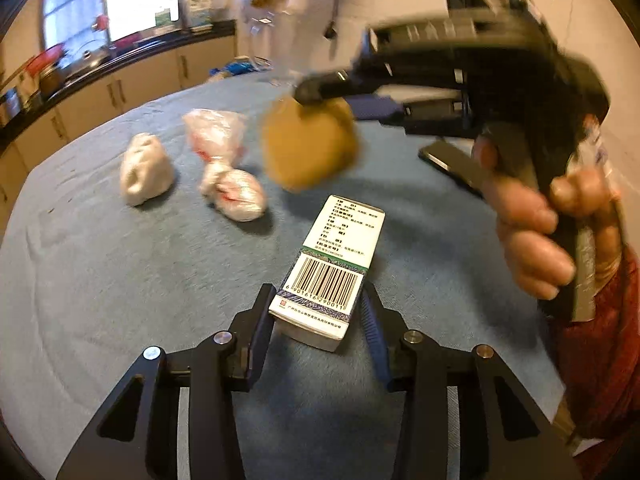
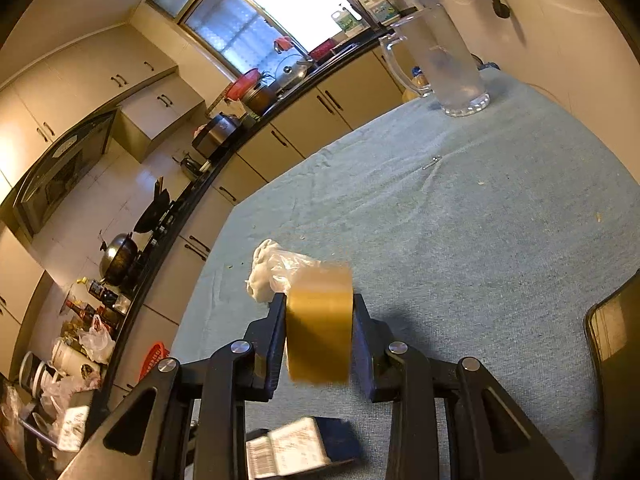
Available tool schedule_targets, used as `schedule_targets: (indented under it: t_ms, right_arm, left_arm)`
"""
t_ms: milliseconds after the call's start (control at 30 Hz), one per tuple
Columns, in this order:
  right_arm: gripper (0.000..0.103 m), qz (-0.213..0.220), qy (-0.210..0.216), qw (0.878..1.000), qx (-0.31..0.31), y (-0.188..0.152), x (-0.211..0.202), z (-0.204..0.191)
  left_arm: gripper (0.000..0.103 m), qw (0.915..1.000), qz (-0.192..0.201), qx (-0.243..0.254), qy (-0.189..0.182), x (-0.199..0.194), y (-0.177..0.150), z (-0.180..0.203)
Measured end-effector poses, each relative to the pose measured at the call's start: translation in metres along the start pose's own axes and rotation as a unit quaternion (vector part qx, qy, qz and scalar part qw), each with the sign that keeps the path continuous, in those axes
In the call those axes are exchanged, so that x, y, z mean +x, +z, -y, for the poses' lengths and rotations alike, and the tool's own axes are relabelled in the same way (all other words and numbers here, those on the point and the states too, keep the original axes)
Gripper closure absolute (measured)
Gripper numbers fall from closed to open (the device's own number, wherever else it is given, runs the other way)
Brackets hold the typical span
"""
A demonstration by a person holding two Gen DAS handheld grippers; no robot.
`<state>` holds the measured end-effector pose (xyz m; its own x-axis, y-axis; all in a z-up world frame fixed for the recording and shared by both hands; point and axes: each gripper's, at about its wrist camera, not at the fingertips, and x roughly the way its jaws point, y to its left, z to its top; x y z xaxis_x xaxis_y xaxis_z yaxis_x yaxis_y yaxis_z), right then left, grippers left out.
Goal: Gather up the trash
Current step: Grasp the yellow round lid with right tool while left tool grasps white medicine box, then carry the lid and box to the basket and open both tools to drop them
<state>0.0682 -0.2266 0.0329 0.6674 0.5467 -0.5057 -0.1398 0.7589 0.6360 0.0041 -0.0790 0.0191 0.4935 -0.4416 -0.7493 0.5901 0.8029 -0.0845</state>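
My right gripper (image 2: pixel 319 300) is shut on a brown tape roll (image 2: pixel 319 328) and holds it above the blue-grey tablecloth (image 2: pixel 460 220); the roll also shows in the left wrist view (image 1: pixel 308 146), blurred, under the right gripper (image 1: pixel 316 92). My left gripper (image 1: pixel 318 294) has its jaws around the near end of a white medicine box (image 1: pixel 334 268) with a barcode, lying on the cloth (image 1: pixel 100 280). A crumpled white tissue (image 1: pixel 145 170) and two knotted plastic bags (image 1: pixel 224 160) lie beyond.
A dark phone (image 1: pixel 452 160) lies on the cloth at the right. A clear glass pitcher (image 2: pixel 448 60) stands at the table's far end. Kitchen cabinets and a cluttered counter (image 2: pixel 240 120) run along the left. A dark chair back (image 2: pixel 616 344) is at the right edge.
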Motion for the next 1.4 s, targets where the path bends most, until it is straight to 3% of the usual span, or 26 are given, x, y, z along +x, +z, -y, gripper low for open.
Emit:
schedule_targets:
  t_ms: [67, 167, 400, 500, 567, 767, 900, 1000, 1167, 1400]
  right_arm:
    - [0.075, -0.003, -0.001, 1.000, -0.009, -0.001, 0.002, -0.003]
    - [0.091, -0.012, -0.003, 1.000, -0.023, -0.003, 0.007, -0.007]
    - [0.090, -0.044, -0.025, 0.998, -0.045, -0.013, 0.021, -0.013]
    - [0.085, -0.054, -0.032, 0.996, -0.069, -0.019, 0.026, -0.020]
    - [0.077, -0.055, -0.049, 0.992, -0.101, -0.025, 0.030, -0.031]
    - [0.078, -0.073, -0.103, 0.972, -0.196, -0.043, 0.052, -0.058]
    - [0.095, -0.079, -0.155, 0.953, -0.247, -0.057, 0.065, -0.063]
    - [0.098, -0.071, -0.161, 0.948, -0.267, -0.060, 0.063, -0.066]
    - [0.099, -0.042, -0.143, 0.948, -0.280, -0.065, 0.050, -0.081]
    - [0.099, 0.000, -0.049, 0.968, -0.245, -0.069, 0.024, -0.110]
  left_arm:
    - [0.062, 0.9994, 0.020, -0.027, 0.001, -0.015, -0.004, -0.010]
    - [0.062, 0.9976, 0.031, -0.061, 0.006, -0.033, -0.012, -0.027]
    - [0.062, 0.9950, 0.048, -0.084, 0.026, -0.057, -0.024, -0.051]
    - [0.062, 0.9946, 0.052, -0.085, 0.028, -0.061, -0.027, -0.053]
    - [0.062, 0.9944, 0.054, -0.086, 0.028, -0.066, -0.032, -0.054]
    - [0.062, 0.9922, 0.067, -0.100, 0.032, -0.078, -0.042, -0.063]
    - [0.062, 0.9901, 0.076, -0.112, 0.038, -0.084, -0.045, -0.069]
    - [0.062, 0.9885, 0.084, -0.118, 0.045, -0.090, -0.047, -0.073]
    - [0.062, 0.9862, 0.098, -0.117, 0.065, -0.102, -0.050, -0.075]
    - [0.062, 0.9804, 0.118, -0.135, 0.083, -0.125, -0.057, -0.088]
